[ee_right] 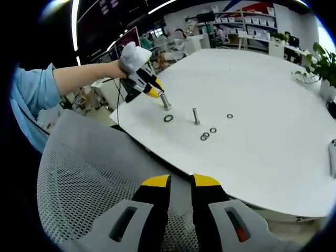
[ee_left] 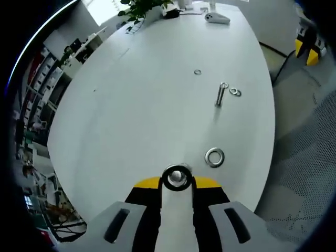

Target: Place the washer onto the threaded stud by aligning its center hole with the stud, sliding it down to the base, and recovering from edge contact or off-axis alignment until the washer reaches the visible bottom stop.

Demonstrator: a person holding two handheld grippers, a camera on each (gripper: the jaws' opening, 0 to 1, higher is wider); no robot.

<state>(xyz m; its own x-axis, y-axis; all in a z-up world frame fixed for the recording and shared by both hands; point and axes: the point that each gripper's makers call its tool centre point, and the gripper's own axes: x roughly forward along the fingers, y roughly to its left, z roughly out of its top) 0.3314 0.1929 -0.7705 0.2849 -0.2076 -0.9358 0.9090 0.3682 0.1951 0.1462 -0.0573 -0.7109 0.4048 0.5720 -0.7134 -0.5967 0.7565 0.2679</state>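
Steel washer (ee_left: pixel 214 157) flat beside upright threaded stud (ee_left: pixel 176 177)

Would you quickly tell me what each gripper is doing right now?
Left gripper: shut on the threaded stud.
Right gripper: shut, holding nothing, over the mesh chair.

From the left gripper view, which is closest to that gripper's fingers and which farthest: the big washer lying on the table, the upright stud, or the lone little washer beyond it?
1. Big washer, just ahead, slightly right of the left gripper.
2. Upright stud, farther up the table.
3. Lone small washer, beyond the stud, to its left.
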